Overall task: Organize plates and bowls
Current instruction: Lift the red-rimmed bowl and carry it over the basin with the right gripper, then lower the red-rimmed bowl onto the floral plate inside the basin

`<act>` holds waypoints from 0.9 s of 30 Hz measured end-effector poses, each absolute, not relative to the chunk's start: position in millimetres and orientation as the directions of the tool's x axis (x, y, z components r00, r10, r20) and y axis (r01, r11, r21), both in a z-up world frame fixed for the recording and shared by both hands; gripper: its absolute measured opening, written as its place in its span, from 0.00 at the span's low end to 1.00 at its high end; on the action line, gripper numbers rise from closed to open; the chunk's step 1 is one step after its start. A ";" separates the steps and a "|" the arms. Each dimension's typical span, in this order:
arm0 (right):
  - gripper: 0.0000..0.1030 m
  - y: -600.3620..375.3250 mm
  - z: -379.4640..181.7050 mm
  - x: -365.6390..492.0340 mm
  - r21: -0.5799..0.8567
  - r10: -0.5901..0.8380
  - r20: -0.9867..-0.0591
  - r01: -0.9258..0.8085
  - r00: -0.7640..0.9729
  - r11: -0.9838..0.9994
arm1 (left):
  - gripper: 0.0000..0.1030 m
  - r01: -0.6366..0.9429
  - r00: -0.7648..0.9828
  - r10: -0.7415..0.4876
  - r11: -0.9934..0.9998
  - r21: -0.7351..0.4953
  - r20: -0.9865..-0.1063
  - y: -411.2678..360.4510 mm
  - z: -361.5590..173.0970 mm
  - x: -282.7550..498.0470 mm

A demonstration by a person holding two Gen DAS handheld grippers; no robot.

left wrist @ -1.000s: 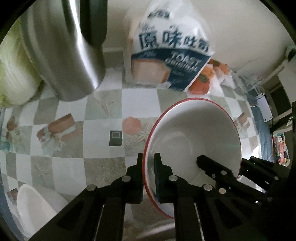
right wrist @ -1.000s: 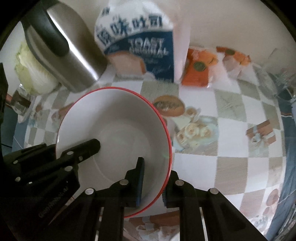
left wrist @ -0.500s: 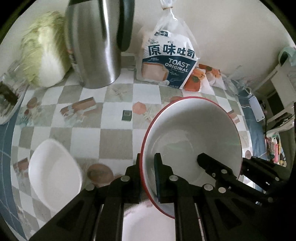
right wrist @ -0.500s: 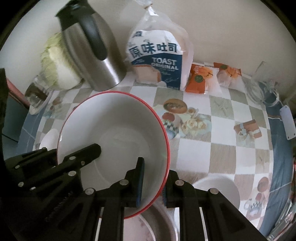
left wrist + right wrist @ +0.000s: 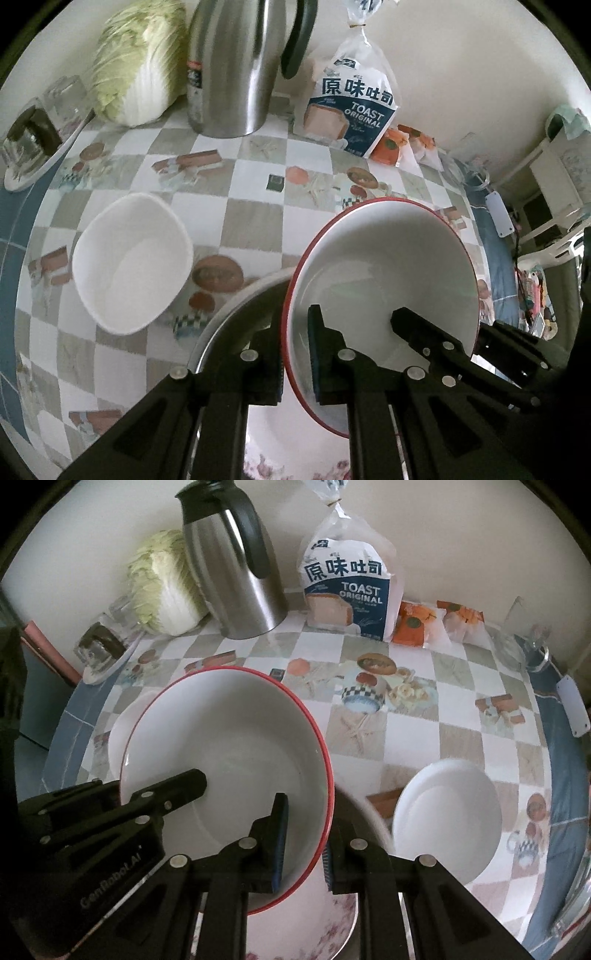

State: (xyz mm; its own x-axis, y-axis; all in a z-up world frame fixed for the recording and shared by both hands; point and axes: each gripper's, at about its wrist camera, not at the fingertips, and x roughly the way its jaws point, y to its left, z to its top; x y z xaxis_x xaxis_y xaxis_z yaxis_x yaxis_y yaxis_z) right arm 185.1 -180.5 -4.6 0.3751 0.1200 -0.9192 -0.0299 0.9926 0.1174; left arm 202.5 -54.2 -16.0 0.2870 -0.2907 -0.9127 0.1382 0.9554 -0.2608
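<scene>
A white bowl with a red rim [image 5: 384,266] [image 5: 229,738] hangs tilted above the checked tablecloth, carried by both grippers. My left gripper [image 5: 295,343] is shut on its left rim, one pad inside the bowl and one outside. My right gripper [image 5: 306,842] is shut on the opposite rim in the same way. Each view also shows the other gripper: the right gripper [image 5: 476,332] and the left gripper [image 5: 122,786]. Under the bowl lies a metal-rimmed dish [image 5: 236,314] [image 5: 373,819] with a flower pattern. A white squarish bowl [image 5: 129,258] sits to the left, a white round dish [image 5: 447,812] to the right.
Along the back wall stand a steel thermos jug [image 5: 236,70], a cabbage [image 5: 140,62], a toast bag [image 5: 351,107] and orange snack packets [image 5: 417,624]. Glass cups on a tray [image 5: 33,136] sit at the far left, glassware [image 5: 517,642] at the far right.
Both grippers have risen and drawn back from the wall with the bowl between them. The thermos and toast bag look farther away; the flowered dish and two white dishes have come into view.
</scene>
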 end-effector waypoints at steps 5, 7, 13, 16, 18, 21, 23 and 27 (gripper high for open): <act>0.17 -174.4 -6.4 165.8 0.175 0.168 -0.909 -0.017 0.382 0.984 | 0.11 0.132 0.292 -0.269 0.962 -0.240 -0.918 -43.6 -19.4 180.6; 0.17 -170.8 -9.5 157.5 0.184 0.176 -0.907 -0.016 0.383 0.983 | 0.11 0.129 0.292 -0.263 0.963 -0.235 -0.919 -40.5 -21.4 173.2; 0.17 -163.9 -17.0 135.5 0.212 0.201 -0.899 -0.016 0.389 0.977 | 0.11 0.136 0.295 -0.253 0.965 -0.222 -0.921 -36.1 -22.5 156.7; 0.17 -161.7 -17.5 125.9 0.211 0.198 -0.897 -0.009 0.394 0.977 | 0.11 0.141 0.292 -0.259 0.964 -0.227 -0.921 -35.0 -23.1 150.4; 0.17 -162.6 -17.8 120.4 0.217 0.198 -0.896 0.001 0.398 0.976 | 0.11 0.153 0.287 -0.258 0.963 -0.222 -0.923 -35.7 -24.2 145.8; 0.17 -165.3 -20.6 112.5 0.244 0.213 -0.889 0.024 0.406 0.970 | 0.11 0.158 0.283 -0.257 0.963 -0.220 -0.924 -35.6 -26.3 140.8; 0.17 -169.4 -25.5 107.4 0.284 0.240 -0.880 0.049 0.409 0.957 | 0.11 0.161 0.279 -0.252 0.964 -0.213 -0.927 -36.0 -28.4 138.4; 0.17 -166.3 -31.5 100.9 0.270 0.225 -0.886 0.057 0.405 0.961 | 0.11 0.171 0.268 -0.250 0.963 -0.210 -0.930 -38.3 -33.5 135.6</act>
State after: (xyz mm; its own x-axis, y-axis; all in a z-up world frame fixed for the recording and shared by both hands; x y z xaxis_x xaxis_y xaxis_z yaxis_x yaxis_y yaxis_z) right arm 100.9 -166.3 -31.5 0.4052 0.2250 -0.8861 0.0566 0.9612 0.2700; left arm 135.6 -38.3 -33.5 0.2679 -0.2504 -0.9303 0.1708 0.9627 -0.2100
